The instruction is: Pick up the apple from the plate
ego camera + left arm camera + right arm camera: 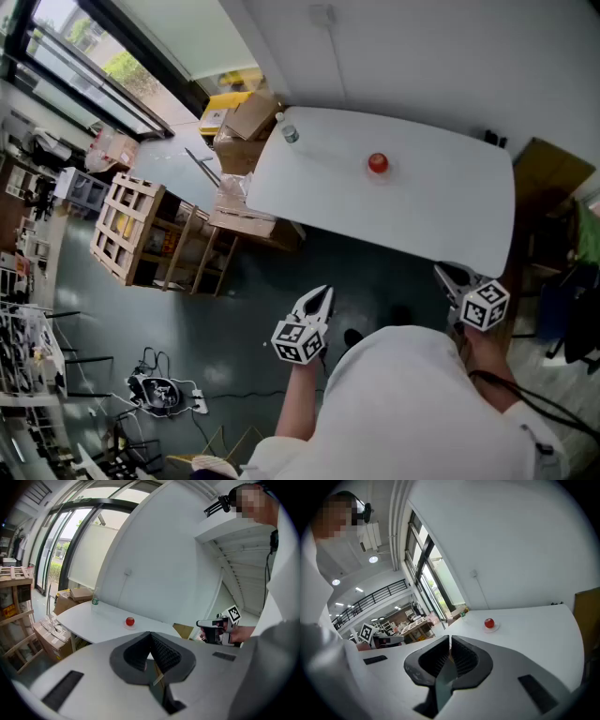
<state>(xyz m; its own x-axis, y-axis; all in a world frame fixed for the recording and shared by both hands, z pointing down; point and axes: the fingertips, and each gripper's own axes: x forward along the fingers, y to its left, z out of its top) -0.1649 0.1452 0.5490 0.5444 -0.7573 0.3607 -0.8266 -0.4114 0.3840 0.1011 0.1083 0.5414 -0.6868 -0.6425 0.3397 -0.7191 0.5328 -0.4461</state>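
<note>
A red apple sits on a small clear plate near the middle of the white table. Both grippers are held well short of the table's near edge, over the dark floor. My left gripper is shut with nothing in it, and so is my right gripper. In the left gripper view the apple lies far beyond the closed jaws of the left gripper. The right gripper view shows the apple on its plate, ahead and right of the right gripper.
A plastic bottle stands at the table's far left corner. Cardboard boxes and a wooden rack crowd the floor left of the table. A brown box stands at the right end. Cables lie on the floor.
</note>
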